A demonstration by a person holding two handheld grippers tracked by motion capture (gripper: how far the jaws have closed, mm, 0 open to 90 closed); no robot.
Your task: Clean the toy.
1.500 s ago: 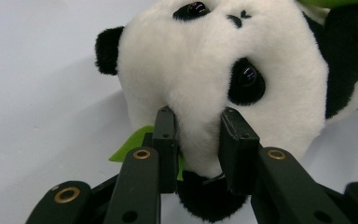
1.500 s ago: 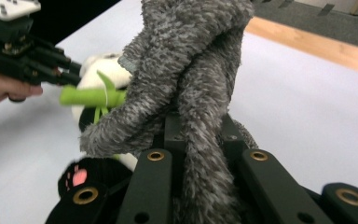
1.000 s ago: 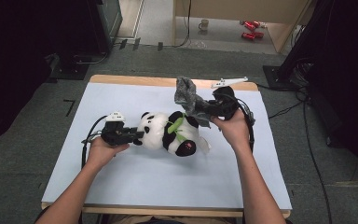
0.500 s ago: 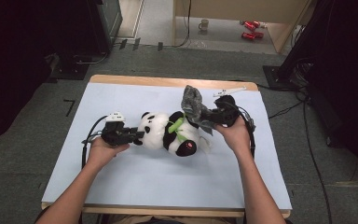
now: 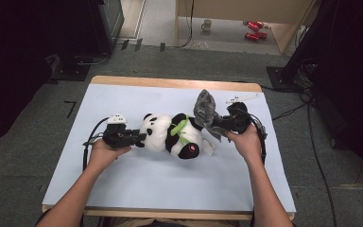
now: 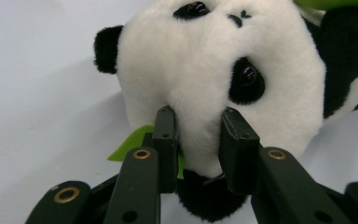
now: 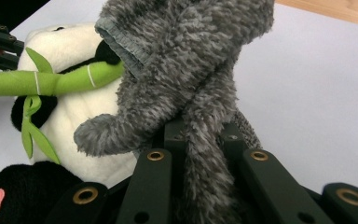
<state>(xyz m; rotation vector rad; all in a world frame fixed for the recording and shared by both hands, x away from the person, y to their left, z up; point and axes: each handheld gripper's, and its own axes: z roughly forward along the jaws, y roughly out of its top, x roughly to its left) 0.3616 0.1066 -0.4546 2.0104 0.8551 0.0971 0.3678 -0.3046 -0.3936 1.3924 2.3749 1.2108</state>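
High view: the panda plush is lain on the tabletop, its head pinched by the left gripper; the grey fuzzy garment is clamped by the right gripper.

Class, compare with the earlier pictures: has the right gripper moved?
Yes. The right gripper, shut on the grey garment, has come down and back from the table's wooden far edge, closer to the panda.

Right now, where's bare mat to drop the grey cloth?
Free: the wide strip of white mat between the panda and the near edge, and the far-left corner. Crowded: the middle, where the left gripper pinches the panda's head and the right gripper holds the grey cloth.
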